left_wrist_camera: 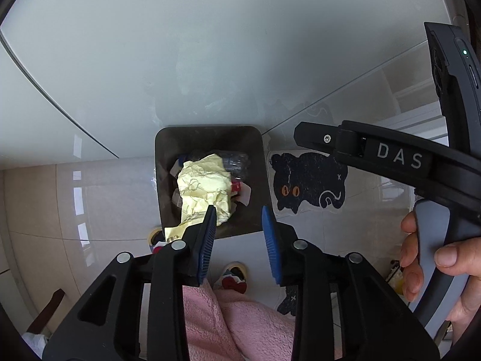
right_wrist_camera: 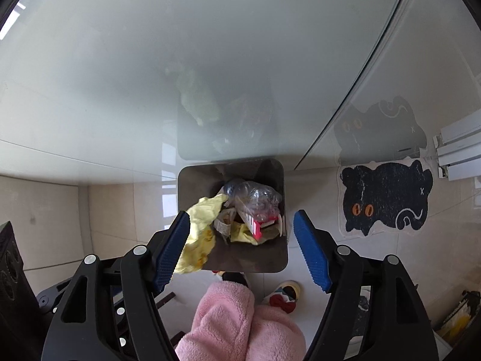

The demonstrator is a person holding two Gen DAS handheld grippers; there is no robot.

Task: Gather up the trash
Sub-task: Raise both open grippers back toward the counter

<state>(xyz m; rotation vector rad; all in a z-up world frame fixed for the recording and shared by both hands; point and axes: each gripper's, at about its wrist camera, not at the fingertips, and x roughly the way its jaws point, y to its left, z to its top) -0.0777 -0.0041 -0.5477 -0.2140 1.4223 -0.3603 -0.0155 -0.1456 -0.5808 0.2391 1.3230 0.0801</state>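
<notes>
Trash bin [right_wrist_camera: 275, 258] already holds the yellow wrapper [left_wrist_camera: 204, 186] (drop step); both grippers, left [left_wrist_camera: 239, 240] and right [right_wrist_camera: 240, 249], gape empty—next, withdraw.

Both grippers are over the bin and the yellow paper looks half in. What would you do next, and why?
Probably lift both away: the left gripper and right gripper stand open and empty above the bin, and the yellow wrapper already lies in it.

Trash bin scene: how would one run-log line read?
left gripper: open | right gripper: open | trash bin: yellow paper, crushed bottle inside | both above bin
</notes>
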